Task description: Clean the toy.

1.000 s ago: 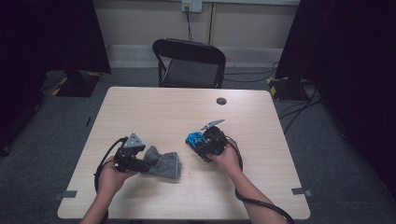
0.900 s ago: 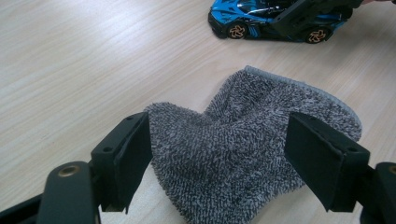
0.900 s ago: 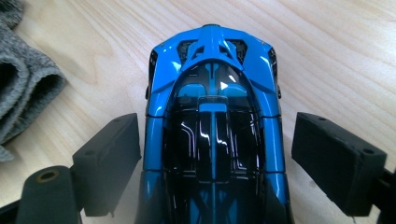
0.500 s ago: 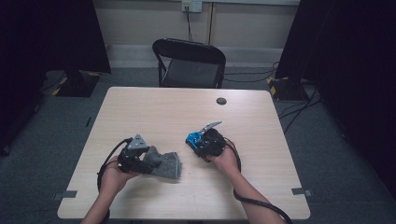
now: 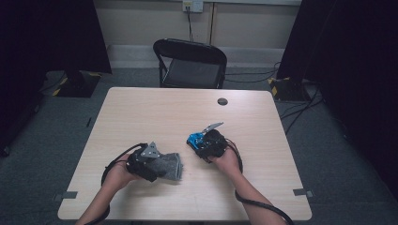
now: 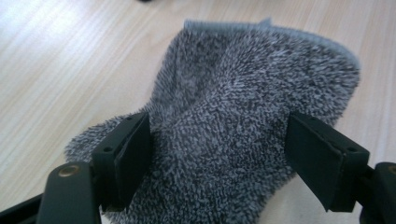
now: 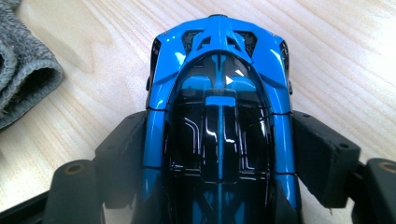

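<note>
A grey fluffy cloth is seen lying on the wooden table, near its front edge on the person's left, w/ the left gripper set over its near end. In the left gripper view the cloth is bunched between the two black jaws, which stand wide; the left pad is seen against the pile, while a slim gap seems to be left at the right pad, so whether the cloth is truly pinched can't be told. A blue and black toy car is held approx. mid-table by the right gripper, just right of the cloth and apart from it. In the right gripper view the car is seen from above, nose pointing away, w/ both pads pressed on its flanks; those jaws have just been closing, the car between them. The cloth's rolled edge is seen at the upper left of that view, near the car but not touching it. A black folding chair is stood behind the table's far edge
</note>
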Motion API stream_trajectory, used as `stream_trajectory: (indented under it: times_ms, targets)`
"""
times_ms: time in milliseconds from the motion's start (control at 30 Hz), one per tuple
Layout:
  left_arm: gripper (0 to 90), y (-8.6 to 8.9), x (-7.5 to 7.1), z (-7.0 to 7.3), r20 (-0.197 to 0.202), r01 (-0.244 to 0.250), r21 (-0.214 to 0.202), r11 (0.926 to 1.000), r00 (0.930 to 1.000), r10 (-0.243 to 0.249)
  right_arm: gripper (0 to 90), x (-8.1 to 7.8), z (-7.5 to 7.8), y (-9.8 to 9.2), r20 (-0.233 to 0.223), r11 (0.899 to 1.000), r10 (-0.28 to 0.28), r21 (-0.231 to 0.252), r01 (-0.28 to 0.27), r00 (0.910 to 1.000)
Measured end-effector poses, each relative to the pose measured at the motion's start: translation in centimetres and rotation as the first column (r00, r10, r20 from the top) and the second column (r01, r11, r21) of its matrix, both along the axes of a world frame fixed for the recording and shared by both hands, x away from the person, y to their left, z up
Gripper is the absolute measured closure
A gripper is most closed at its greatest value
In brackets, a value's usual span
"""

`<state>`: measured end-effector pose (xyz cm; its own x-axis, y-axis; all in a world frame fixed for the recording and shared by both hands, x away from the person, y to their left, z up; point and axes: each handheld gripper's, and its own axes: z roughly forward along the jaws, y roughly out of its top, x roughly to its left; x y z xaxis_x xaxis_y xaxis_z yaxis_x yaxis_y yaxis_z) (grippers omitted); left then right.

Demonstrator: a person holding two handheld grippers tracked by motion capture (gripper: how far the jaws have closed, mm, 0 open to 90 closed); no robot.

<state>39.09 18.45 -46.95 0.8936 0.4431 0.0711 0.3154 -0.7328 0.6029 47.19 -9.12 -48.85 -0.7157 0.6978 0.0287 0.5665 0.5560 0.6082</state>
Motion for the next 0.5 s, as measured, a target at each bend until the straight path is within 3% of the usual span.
stream_trajectory:
  times_ms: [67,167,233,367,433,467,500]
  targets:
    - [24.4,-0.3,0.1,-0.3,0.007,-0.008,0.003,1.0000,0.9999,0.008,25.1,0.0,0.0,0.0,0.000,1.000,0.000,0.001,0.000,1.0000]
    - [27.5,-0.5,0.3,-0.5,-0.016,-0.034,0.003,0.9994,0.9993,0.035,25.2,0.0,0.0,0.0,0.000,1.000,-0.003,0.002,0.003,1.0000]
    - [30.1,-0.7,0.3,-0.7,-0.031,-0.080,-0.010,0.9967,0.9963,0.080,25.2,0.0,0.0,0.0,0.001,1.000,-0.007,0.004,0.007,1.0000]
    - [31.2,-1.2,0.5,-0.8,-0.034,-0.184,-0.027,0.9825,0.9825,0.183,25.2,-0.1,0.0,0.0,0.002,1.000,-0.009,0.006,0.009,1.0000]
    - [30.8,-1.5,0.8,-0.8,-0.037,-0.244,-0.042,0.9690,0.9695,0.242,25.2,-0.1,0.0,0.0,0.002,1.000,-0.011,0.006,0.011,0.9999]
    - [30.5,-1.6,0.9,-0.8,-0.037,-0.253,-0.046,0.9664,0.9672,0.251,25.2,-0.1,0.0,0.0,0.003,1.000,-0.012,0.005,0.012,0.9999]
    - [29.7,-1.8,0.9,-0.8,-0.022,-0.246,-0.044,0.9683,0.9693,0.245,25.2,-0.1,0.0,0.0,0.003,1.000,-0.012,0.005,0.012,0.9999]
